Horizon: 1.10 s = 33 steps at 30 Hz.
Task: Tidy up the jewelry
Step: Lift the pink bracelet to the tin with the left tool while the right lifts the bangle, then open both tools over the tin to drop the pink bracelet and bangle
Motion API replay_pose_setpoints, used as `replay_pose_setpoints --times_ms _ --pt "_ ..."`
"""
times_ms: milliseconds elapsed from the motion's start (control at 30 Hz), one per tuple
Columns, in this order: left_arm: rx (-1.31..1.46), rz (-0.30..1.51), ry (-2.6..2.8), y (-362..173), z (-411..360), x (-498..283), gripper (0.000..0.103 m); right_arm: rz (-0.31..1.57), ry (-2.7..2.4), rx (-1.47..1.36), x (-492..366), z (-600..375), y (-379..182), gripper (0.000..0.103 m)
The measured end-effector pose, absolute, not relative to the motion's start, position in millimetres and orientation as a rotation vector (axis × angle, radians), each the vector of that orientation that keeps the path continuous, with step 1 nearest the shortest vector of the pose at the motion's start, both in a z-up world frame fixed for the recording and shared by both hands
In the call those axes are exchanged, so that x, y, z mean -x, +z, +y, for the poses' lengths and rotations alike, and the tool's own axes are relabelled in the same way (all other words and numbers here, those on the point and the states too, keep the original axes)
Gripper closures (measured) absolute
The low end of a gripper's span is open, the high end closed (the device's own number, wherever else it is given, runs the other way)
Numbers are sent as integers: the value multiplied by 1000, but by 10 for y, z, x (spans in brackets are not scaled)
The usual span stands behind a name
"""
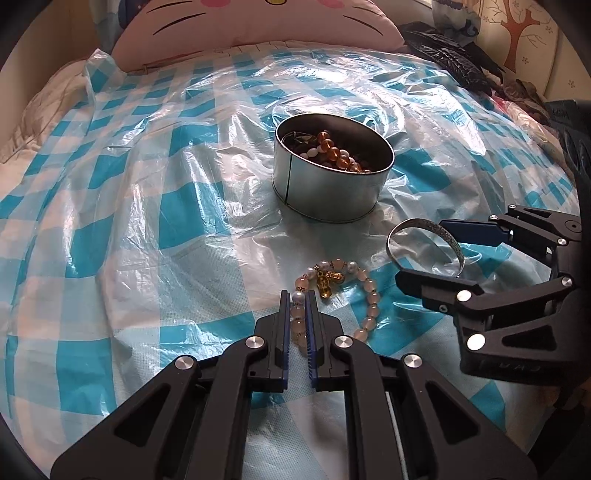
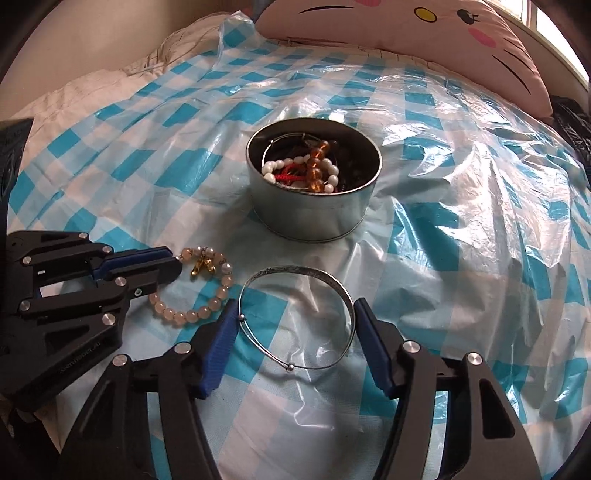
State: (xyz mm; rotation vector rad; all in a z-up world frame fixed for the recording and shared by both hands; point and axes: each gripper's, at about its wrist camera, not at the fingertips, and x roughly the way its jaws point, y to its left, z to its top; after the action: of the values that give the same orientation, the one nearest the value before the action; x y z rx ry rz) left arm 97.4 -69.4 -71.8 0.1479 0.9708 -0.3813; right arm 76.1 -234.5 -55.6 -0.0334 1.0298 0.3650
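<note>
A crinkled, translucent blue-and-white checked plastic sheet (image 1: 155,206) is spread over the bed. A pink cartoon-cat cushion (image 2: 424,33) is propped at its far edge. Crumpled black plastic (image 1: 450,55) is seen beside the cushion.

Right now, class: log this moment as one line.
left gripper: shut on pink beaded bracelet | right gripper: open around silver metal bangle | round metal tin: holds jewelry

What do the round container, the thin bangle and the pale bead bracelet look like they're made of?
Round container: thin sheet metal, dull silvery, with a visible side seam; probably tin.
Bangle: silvery polished metal, a flat band tapering to wire with small ball ends.
Bead bracelet: translucent pale pink beads, glossy, either stone or glass, plus gold-coloured charms.
</note>
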Motion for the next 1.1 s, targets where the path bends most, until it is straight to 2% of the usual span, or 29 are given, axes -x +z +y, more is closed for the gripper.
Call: replay_pose_setpoints --times_ms 267,800,1100 --pt "-45 876 -433 -497 -601 -909 96 1008 353 -245 -848 -2783 -473 42" --pt "-4 746 -474 -91 -645 -851 96 881 402 -295 -855 -2791 -222 41" --pt "11 726 -513 239 -834 -1133 96 839 377 -352 -917 -2931 -164 41"
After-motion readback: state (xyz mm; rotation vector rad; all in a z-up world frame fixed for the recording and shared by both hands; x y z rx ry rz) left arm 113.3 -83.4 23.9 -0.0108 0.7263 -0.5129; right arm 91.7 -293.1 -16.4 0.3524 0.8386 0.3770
